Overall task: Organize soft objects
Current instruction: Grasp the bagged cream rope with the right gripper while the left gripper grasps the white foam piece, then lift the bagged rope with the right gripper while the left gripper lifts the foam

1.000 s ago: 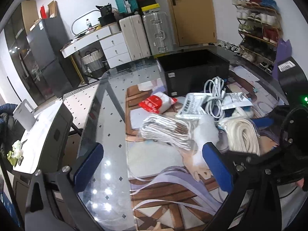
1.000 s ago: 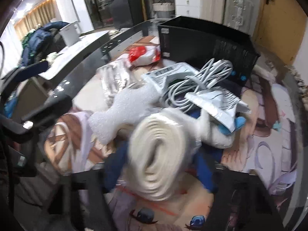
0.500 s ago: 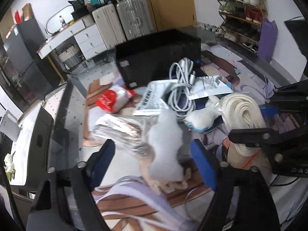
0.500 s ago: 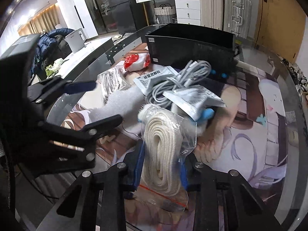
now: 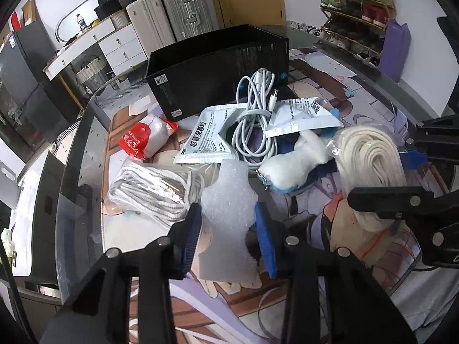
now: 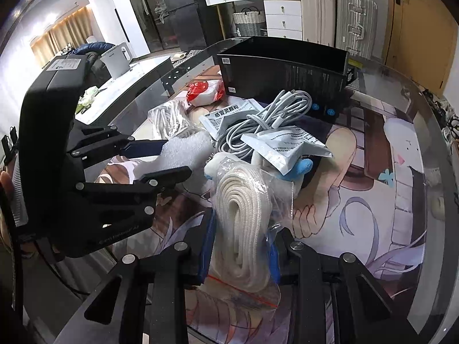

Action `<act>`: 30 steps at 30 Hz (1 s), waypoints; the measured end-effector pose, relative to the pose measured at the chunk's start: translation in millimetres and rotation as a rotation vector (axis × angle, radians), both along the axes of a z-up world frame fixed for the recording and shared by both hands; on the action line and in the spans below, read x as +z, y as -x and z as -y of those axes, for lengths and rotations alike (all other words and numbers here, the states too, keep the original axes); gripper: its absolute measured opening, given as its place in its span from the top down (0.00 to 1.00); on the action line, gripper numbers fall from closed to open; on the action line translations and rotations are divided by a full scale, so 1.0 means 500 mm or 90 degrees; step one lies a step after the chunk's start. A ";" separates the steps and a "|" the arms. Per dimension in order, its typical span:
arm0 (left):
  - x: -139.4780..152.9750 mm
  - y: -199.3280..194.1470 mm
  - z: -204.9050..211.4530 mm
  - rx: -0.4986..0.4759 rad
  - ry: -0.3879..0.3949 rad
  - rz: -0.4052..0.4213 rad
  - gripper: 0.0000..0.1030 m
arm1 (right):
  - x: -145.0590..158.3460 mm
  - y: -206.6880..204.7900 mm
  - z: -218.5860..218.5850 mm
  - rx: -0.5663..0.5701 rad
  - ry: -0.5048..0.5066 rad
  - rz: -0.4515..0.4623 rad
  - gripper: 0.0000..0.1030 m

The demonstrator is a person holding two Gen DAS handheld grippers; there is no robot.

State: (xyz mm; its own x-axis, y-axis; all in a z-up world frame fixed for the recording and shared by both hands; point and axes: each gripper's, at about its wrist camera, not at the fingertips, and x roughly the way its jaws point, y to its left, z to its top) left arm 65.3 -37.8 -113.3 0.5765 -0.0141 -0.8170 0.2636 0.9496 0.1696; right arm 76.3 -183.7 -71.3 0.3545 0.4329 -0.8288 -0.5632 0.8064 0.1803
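Note:
My left gripper [image 5: 228, 229] is shut on a white foam sheet [image 5: 229, 200], held between its blue pads; it also shows in the right wrist view [image 6: 183, 149]. My right gripper [image 6: 239, 246] is shut on a bagged coil of cream rope [image 6: 243, 223], which also shows in the left wrist view [image 5: 370, 157]. Behind lie a bagged white cord [image 5: 149, 189], a white-and-blue plush [image 5: 289, 166], a white cable bundle [image 5: 255, 126], two white sachets [image 5: 209, 140] and a red-and-white bag [image 5: 143, 137]. A black open box [image 5: 218, 68] stands at the back.
The glass table with a printed mat [image 6: 373, 172] has a curved edge at left and right. Suitcases [image 5: 172, 20], a white drawer unit [image 5: 120, 43] and a shoe rack [image 5: 355, 8] stand beyond it. A side desk [image 6: 129, 86] is to the left.
My left gripper moved forward and shut on the foam sheet. My right gripper kept the rope bag and drew back slightly from the pile.

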 end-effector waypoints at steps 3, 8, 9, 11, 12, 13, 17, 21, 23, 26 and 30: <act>0.006 0.010 -0.001 -0.004 0.007 0.001 0.65 | 0.003 0.001 -0.004 0.000 -0.001 0.002 0.69; 0.036 0.029 0.001 -0.019 0.023 0.026 0.65 | 0.023 0.001 -0.004 -0.006 -0.007 0.021 0.69; 0.044 0.032 0.000 -0.020 0.031 0.031 0.65 | 0.031 0.001 -0.004 -0.007 -0.011 0.029 0.69; 0.057 0.037 -0.003 -0.016 0.039 0.042 0.65 | 0.046 0.002 -0.002 -0.011 -0.017 0.044 0.72; 0.065 0.038 -0.005 -0.017 0.045 0.047 0.65 | 0.056 0.002 0.000 -0.014 -0.022 0.052 0.72; 0.070 0.039 -0.006 -0.016 0.050 0.050 0.65 | 0.066 0.001 0.002 -0.016 -0.028 0.060 0.72; 0.089 0.033 -0.015 -0.007 0.066 0.064 0.65 | 0.077 -0.007 0.007 -0.026 -0.035 0.062 0.72; 0.086 0.031 -0.018 -0.001 0.071 0.060 0.65 | 0.047 -0.017 0.007 -0.032 -0.038 0.025 0.72; 0.080 0.032 -0.015 -0.005 0.069 0.055 0.65 | 0.030 -0.025 0.012 -0.039 -0.038 0.007 0.63; 0.076 0.037 -0.011 -0.005 0.065 0.052 0.65 | 0.011 -0.033 0.022 -0.071 -0.024 -0.010 0.33; 0.073 0.039 -0.011 -0.005 0.066 0.048 0.65 | 0.006 -0.026 0.014 -0.073 -0.011 -0.005 0.29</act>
State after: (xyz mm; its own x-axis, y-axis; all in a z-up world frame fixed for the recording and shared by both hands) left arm 45.8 -32.1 -76.9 0.6356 -0.1001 -0.7655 0.2606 0.9612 0.0907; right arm 89.5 -190.9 -68.5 0.3964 0.4045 -0.8242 -0.4665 0.8619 0.1986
